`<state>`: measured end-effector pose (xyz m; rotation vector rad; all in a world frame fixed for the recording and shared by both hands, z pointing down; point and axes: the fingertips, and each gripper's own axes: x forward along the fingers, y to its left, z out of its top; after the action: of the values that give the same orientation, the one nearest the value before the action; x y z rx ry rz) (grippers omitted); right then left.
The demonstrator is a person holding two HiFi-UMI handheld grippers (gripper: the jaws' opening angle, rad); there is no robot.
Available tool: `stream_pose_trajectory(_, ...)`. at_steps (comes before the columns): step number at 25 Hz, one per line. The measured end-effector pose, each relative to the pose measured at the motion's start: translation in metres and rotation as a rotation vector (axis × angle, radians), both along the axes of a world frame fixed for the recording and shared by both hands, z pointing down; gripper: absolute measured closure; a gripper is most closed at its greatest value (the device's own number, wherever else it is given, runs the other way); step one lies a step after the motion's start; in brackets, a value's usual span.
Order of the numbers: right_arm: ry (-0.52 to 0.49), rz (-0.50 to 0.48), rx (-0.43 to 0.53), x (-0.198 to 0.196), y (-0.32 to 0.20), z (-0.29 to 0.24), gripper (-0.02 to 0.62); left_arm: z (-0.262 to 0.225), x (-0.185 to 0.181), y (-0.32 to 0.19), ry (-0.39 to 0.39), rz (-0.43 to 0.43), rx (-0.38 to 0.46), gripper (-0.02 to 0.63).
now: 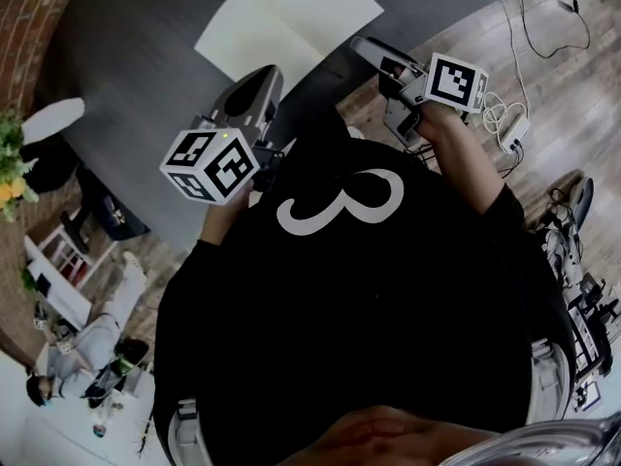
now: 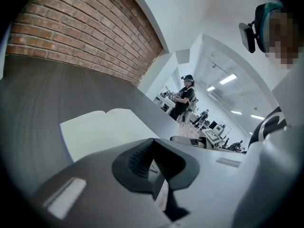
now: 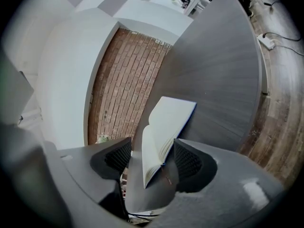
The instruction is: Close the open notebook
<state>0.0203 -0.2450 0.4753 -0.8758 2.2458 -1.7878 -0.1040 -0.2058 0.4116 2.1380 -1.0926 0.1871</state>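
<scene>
On the far side of the view, beyond both hands: a broad dark grey table (image 1: 146, 56) with a rounded edge, set on a brown wood-plank floor (image 1: 543, 76). A red brick wall (image 2: 80, 37) stands behind the table.

Person in a black shirt with a large white figure 3 (image 1: 340, 202) fills the lower head view.

Open white-paged notebook (image 1: 291, 27) lies on the table, ahead of and between the two tools. Blank pages face up and a thin blue cover edge shows along the outer side.

Left gripper (image 1: 254, 90), grey with a black-and-white marker cube, points towards the notebook's near left side and is apart from it. Its dark ribbed pads meet at the tips, clenched on nothing.

Right gripper (image 1: 374, 54), same build, reaches in by the notebook's near right corner. Its jaws stand wide apart. The notebook shows in the gap between them, with neither pad pressing on it.

White cable and power strip (image 1: 509, 124) lie on the floor to the right.
</scene>
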Motion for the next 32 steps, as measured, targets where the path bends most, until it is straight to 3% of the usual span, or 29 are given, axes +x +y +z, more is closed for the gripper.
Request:
stream_pose_trajectory(4,0.059,0.014,-0.038,0.002,0.0,0.012,0.308,0.003,-0.002,0.002,-0.005,0.012,-0.007,0.594)
stream_pose_trajectory(19,0.045,0.043,-0.129,-0.008,-0.007,0.023,0.295,0.005,0.001,0.001,0.005,0.007,-0.013,0.594)
stream_pose_trajectory(29,0.004,0.064,-0.176,-0.019,-0.019,0.027,0.325,0.005,-0.005,0.006,0.017,-0.012,-0.006,0.594)
stream_pose_trajectory(32,0.02,0.075,-0.188,-0.019,-0.019,0.031,0.363,0.007,-0.009,0.009,0.02,-0.02,-0.009,0.594)
